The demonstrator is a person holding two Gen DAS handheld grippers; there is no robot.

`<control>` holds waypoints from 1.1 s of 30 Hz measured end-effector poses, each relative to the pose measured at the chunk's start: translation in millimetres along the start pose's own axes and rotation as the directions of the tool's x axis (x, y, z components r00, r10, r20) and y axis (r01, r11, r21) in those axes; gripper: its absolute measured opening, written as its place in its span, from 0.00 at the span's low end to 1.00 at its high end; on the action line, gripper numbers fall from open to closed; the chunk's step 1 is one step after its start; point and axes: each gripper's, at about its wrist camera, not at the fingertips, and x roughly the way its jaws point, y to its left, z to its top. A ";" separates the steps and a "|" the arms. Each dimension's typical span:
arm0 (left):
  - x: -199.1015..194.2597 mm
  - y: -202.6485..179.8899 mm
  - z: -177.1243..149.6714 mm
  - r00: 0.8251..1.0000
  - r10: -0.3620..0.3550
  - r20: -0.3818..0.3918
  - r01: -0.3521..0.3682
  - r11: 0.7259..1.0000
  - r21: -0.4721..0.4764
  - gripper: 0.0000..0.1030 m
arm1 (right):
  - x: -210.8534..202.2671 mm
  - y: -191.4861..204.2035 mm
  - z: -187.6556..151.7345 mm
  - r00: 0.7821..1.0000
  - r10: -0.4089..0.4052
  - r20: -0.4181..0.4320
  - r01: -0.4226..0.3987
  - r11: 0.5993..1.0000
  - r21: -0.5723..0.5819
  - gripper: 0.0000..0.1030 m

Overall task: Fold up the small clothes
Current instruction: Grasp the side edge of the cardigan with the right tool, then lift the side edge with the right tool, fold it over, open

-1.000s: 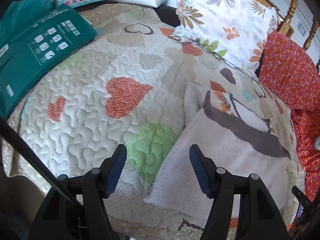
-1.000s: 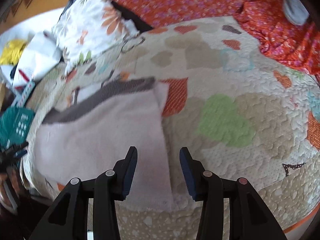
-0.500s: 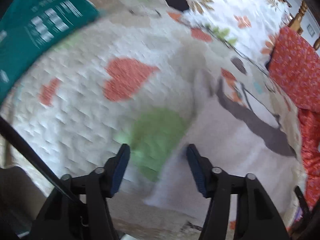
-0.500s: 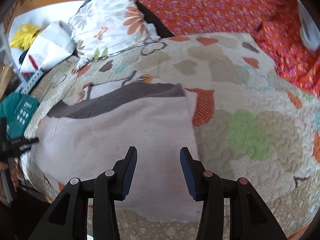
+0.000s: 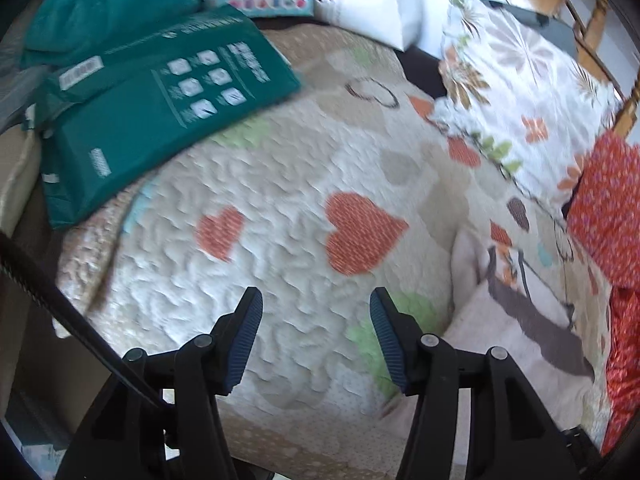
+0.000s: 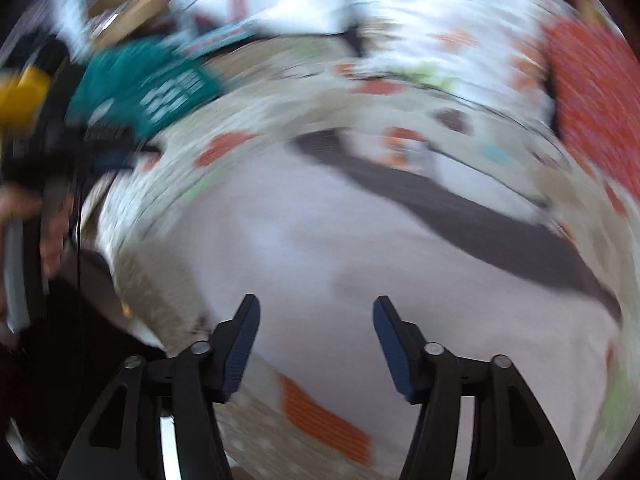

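Two tongs, both empty: left tongs (image 5: 316, 296) half wide after closing a little, over bare quilt (image 5: 280, 200) with the cloth (image 5: 500, 340) off to the right; right tongs (image 6: 316, 300) just opened wider, right above the cloth lying flat on the quilt. Could pinch quilt along with cloth, or grab only the top layer, and so spoil the fold. Counted left to right: one green pack (image 5: 152, 112), one cloth, one pillow (image 5: 520, 80).
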 end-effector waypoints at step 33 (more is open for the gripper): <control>-6.1 -26.3 -9.8 0.993 -0.103 0.055 0.104 0.994 -0.029 0.58 | -109.1 -135.1 -18.9 0.961 -0.154 0.229 -0.003 0.824 0.566 0.18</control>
